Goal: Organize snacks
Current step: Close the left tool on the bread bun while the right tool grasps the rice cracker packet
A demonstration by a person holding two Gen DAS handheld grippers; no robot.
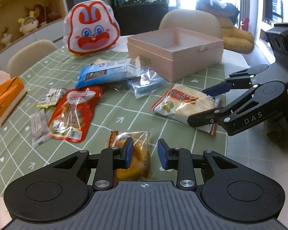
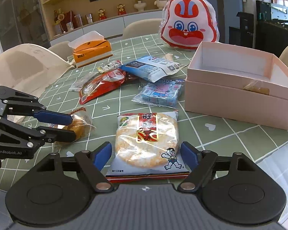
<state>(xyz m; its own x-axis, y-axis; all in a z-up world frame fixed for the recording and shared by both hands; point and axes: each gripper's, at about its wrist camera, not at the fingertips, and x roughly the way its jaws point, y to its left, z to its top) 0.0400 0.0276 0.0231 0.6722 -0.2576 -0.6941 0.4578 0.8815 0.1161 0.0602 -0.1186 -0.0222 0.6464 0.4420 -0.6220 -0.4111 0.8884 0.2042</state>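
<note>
A clear-wrapped yellow bun lies on the green checked tablecloth. My left gripper is open over it: the left pad overlaps the bun and the right pad stands off it. From the right wrist view, the left gripper straddles the bun. My right gripper is open around a rice cracker pack, its pads beside the pack's edges. The right gripper also shows over that pack in the left wrist view. The open pink box holds one wrapped snack.
Loose snacks lie mid-table: a blue-white pack, a red pack, a blue cube pack and small sachets. A rabbit-shaped bag stands at the back. An orange tissue box sits far left. Chairs ring the table.
</note>
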